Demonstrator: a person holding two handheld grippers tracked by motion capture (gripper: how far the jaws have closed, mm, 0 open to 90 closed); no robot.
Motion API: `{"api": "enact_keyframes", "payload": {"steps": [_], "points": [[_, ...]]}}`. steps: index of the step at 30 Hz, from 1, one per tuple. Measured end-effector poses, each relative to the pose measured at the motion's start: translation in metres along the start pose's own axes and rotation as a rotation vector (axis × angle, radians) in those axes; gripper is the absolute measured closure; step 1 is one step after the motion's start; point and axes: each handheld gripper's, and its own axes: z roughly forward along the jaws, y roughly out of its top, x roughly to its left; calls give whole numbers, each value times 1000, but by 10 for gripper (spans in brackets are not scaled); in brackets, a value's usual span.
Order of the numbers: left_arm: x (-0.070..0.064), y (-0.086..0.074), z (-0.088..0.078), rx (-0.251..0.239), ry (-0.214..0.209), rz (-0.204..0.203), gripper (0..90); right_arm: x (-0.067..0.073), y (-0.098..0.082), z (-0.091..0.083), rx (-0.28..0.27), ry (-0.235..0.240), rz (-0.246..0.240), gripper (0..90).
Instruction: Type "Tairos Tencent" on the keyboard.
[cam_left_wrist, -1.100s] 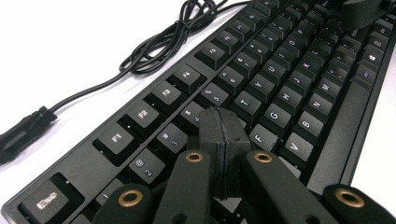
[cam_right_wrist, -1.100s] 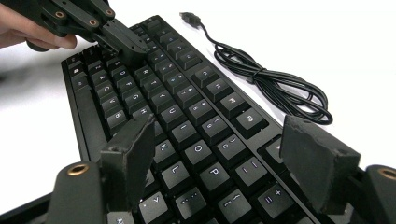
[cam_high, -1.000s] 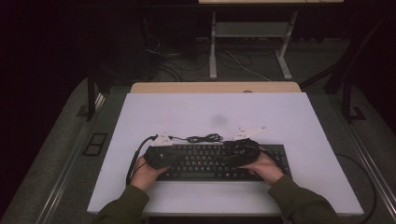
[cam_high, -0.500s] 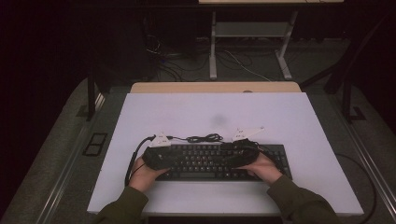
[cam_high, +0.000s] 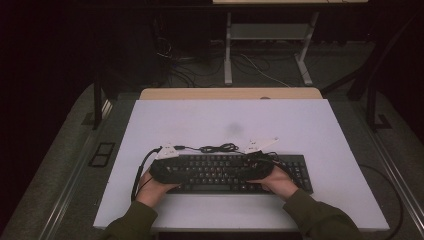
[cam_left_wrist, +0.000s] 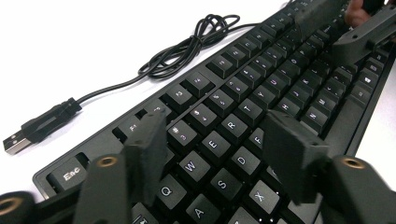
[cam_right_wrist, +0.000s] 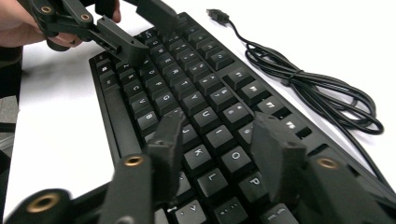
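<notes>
Left gripper (cam_left_wrist: 215, 154), right gripper (cam_right_wrist: 217, 154), parted, over keyboard (cam_high: 235, 172)

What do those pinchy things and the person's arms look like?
Each hand-held gripper, left and right, is black, with two blocky jaws on arms fastened by brass-coloured rivets. In the high view each carries a pale three-cornered plate on top, and a black cable trails from the left one. The sleeves are olive green.

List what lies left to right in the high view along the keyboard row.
Left hand → left gripper → coiled cable → right gripper → right hand → the keyboard's right end.
</notes>
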Motion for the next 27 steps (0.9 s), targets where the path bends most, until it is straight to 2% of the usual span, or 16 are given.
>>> {"api": "enact_keyframes", "payload": {"steps": [6,12,18,27], "points": [[1,-1,0,-8,6,-1,300,6,1,4,1,17,-11,727],[0,-2,-1,-14,12,-6,268,12,2,10,15,46,-23,891],[0,-4,-3,-23,19,-8,253,16,2,16,31,76,-34,895],[0,-7,-7,-24,25,-13,250,22,3,26,58,94,-58,895]]}}
